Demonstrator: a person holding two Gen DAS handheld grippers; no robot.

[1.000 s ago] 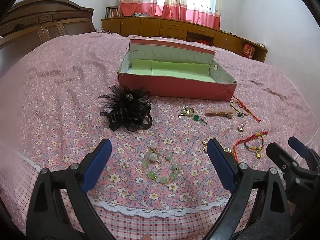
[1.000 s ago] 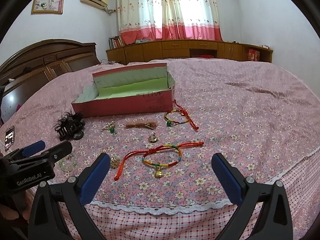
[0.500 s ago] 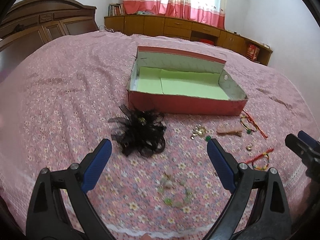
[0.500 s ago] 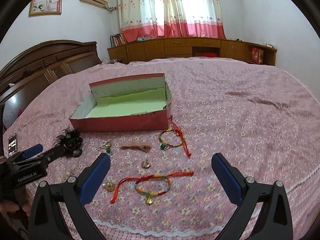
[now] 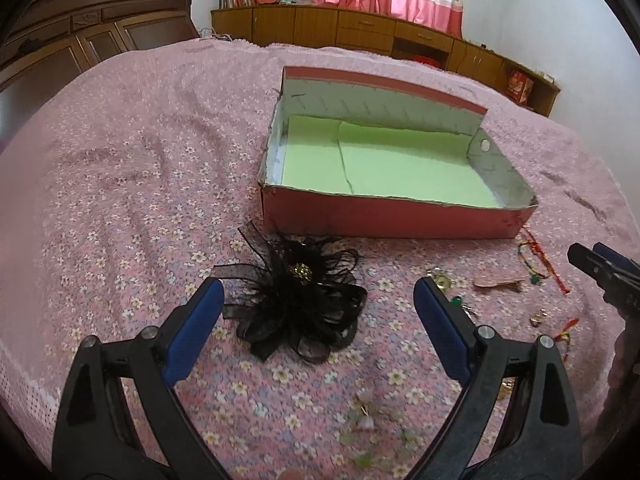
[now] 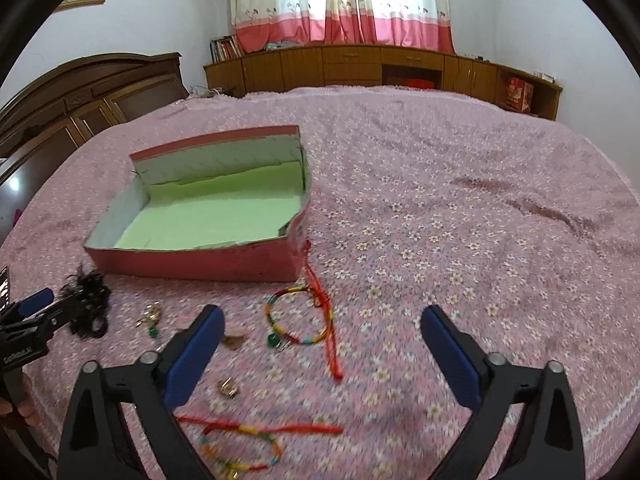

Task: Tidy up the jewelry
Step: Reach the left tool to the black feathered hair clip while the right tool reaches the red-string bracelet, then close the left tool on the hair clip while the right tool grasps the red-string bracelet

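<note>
An open red box (image 5: 396, 220) with a green lining sits on the pink floral bed; it also shows in the right wrist view (image 6: 192, 260). My left gripper (image 5: 318, 300) is open and empty, hovering over a black feathery hair clip (image 5: 296, 300). A pale green bead bracelet (image 5: 372, 432) lies blurred near the bed's front. My right gripper (image 6: 322, 334) is open and empty above a multicoloured cord bracelet (image 6: 298, 320) with red strings. A second cord bracelet (image 6: 240, 444) lies nearer the bed edge.
Between the clip and the bracelets lie a green-stone earring (image 6: 152, 322), a brown hair clip (image 5: 498, 282) and a small ring (image 6: 228, 388). A wooden headboard (image 6: 80, 92) stands at the left. Cabinets (image 6: 380, 64) and curtains are at the far wall.
Both grippers have moved forward over the bed toward the box. The hair clip now sits between my left fingers and the upper cord bracelet between my right fingers. Both stay open.
</note>
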